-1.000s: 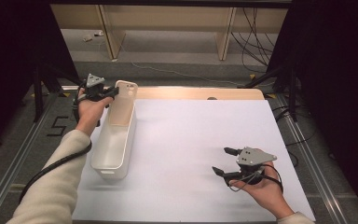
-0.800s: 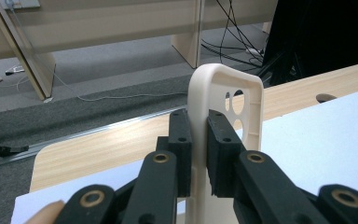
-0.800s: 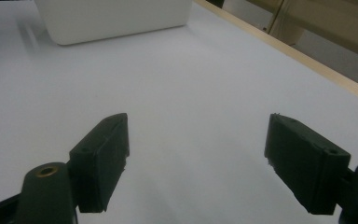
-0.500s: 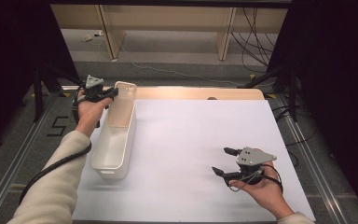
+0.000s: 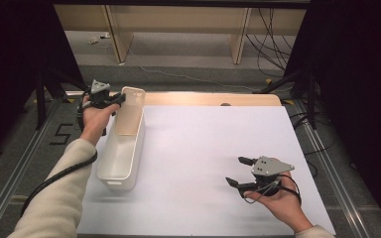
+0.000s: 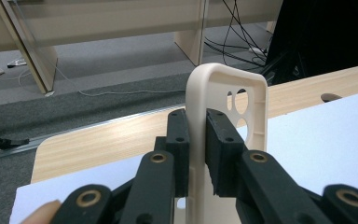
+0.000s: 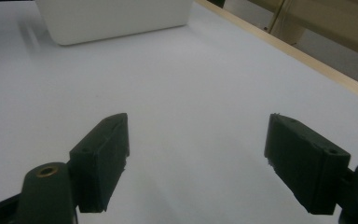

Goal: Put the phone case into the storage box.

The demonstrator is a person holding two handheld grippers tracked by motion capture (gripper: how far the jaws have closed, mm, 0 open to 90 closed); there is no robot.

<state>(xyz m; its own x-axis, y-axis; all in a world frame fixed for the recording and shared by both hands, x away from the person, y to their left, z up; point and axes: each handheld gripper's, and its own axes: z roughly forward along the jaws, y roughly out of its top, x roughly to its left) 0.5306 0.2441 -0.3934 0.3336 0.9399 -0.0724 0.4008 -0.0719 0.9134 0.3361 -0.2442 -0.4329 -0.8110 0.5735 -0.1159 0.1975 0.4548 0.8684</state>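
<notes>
A cream phone case (image 5: 131, 111) stands tilted at the far end of a long white bin (image 5: 121, 153) on the left of the table. My left gripper (image 5: 115, 100) is shut on the case's edge. In the left gripper view both black pads clamp the case's side wall (image 6: 196, 135), and its camera cut-out (image 6: 240, 100) shows just past them. My right gripper (image 5: 238, 171) rests low over the white sheet at the near right, open, with nothing between its jaws; in the right gripper view its pads (image 7: 103, 158) stand wide apart.
A white sheet (image 5: 213, 144) covers most of the wooden table (image 5: 208, 98). The bin's short end wall (image 7: 112, 18) shows at the top of the right gripper view. Beyond the table are grey floor, cables (image 5: 273, 44) and wooden furniture legs.
</notes>
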